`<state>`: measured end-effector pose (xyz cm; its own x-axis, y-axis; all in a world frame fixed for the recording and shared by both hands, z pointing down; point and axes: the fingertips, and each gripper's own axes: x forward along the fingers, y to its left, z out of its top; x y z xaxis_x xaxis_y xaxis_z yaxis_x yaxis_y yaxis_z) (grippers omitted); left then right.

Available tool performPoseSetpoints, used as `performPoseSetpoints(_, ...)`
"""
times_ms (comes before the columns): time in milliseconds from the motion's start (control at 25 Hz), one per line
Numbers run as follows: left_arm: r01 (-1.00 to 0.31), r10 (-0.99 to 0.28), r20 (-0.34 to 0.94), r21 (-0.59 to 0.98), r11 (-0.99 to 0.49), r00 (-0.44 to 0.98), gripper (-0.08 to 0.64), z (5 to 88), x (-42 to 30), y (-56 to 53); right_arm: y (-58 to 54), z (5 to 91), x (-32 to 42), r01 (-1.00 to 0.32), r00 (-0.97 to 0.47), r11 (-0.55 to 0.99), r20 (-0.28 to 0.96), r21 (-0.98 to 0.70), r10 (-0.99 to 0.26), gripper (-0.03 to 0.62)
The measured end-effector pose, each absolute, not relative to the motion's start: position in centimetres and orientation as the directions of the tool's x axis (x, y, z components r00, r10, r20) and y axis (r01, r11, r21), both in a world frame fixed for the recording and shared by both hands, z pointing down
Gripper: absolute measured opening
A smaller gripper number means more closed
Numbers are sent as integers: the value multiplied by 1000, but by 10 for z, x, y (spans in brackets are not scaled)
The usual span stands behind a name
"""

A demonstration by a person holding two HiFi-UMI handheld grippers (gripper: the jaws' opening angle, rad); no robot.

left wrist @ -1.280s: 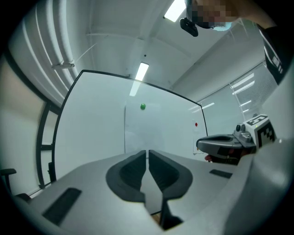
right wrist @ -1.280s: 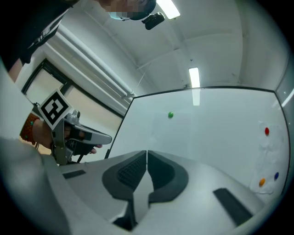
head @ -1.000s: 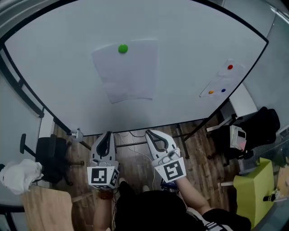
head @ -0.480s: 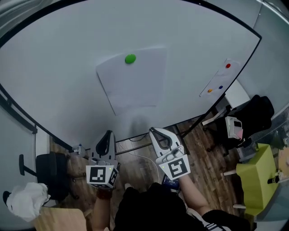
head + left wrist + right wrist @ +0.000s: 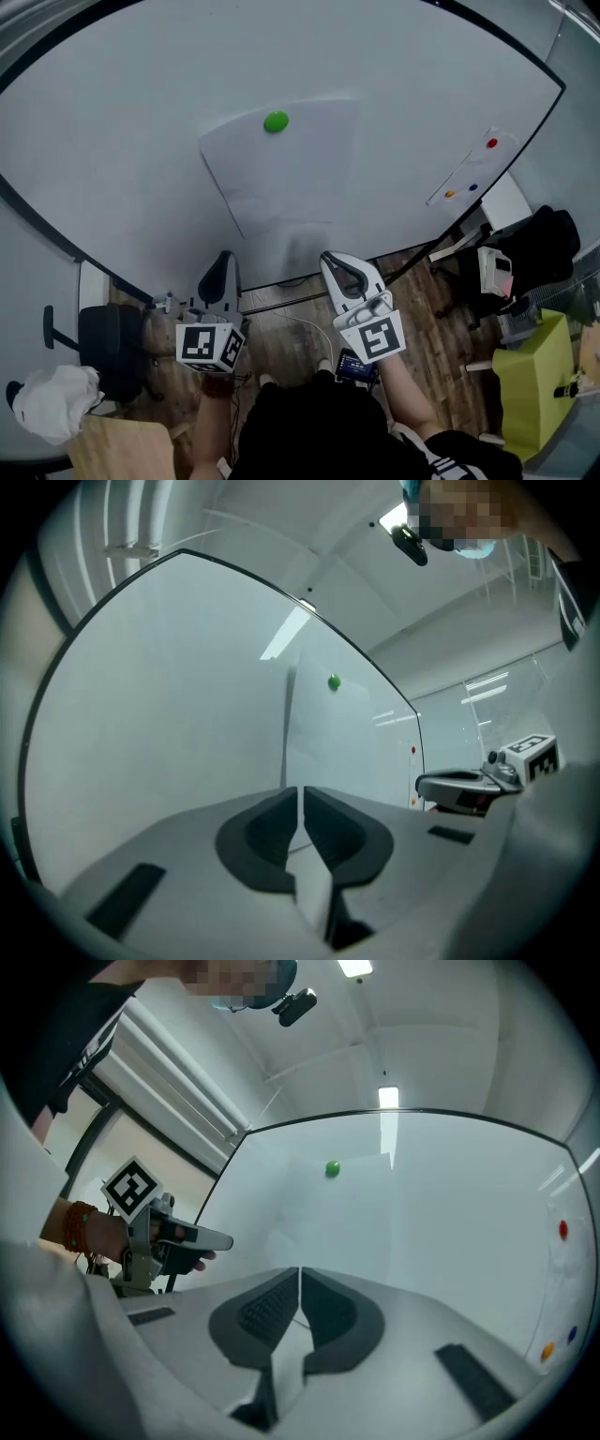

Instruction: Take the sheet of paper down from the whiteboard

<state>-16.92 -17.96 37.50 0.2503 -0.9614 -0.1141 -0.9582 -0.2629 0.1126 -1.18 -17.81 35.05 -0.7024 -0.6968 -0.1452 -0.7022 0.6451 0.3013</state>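
Currently your left gripper point(image 5: 223, 262) & right gripper point(image 5: 335, 262) sit closed, empty; yank paper point(image 5: 291, 173) w/o lifting green magnet point(image 5: 276, 121), it may rip.

Closed, empty right gripper point(image 5: 299, 1279) facing whiteboard point(image 5: 450, 1204), green magnet point(image 5: 332, 1168)

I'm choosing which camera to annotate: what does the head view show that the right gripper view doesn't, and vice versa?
Only the head view: the wooden floor and a black chair. Only the right gripper view: a ceiling light and the head-mounted camera. Both: the whiteboard, the sheet of paper under its green magnet, the left gripper and the right gripper.
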Motion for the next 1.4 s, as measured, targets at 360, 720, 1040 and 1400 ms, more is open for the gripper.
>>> performPoseSetpoints(360,-963,-961,-137,85,-255,242,12,358,-173,-202,-204,314,-36,-660,-739,635,-193,402,-645,6)
performPoseSetpoints(720,-963,-946,-192,21,-268,259,12,320,-169,-210,-219,282,-51,-626,-773,663,-215,411,-597,7)
performPoseSetpoints(1040,-960,-936,-224,-2,-280,273,12,305,-163,-211,-230,251,-45,-630,-771,630,-264,454,-580,8)
performPoseSetpoints(1400,-964,-941,-222,11,-265,256,15,309,-167,-217,-233,225,-52,-612,-781,575,-297,543,-550,20)
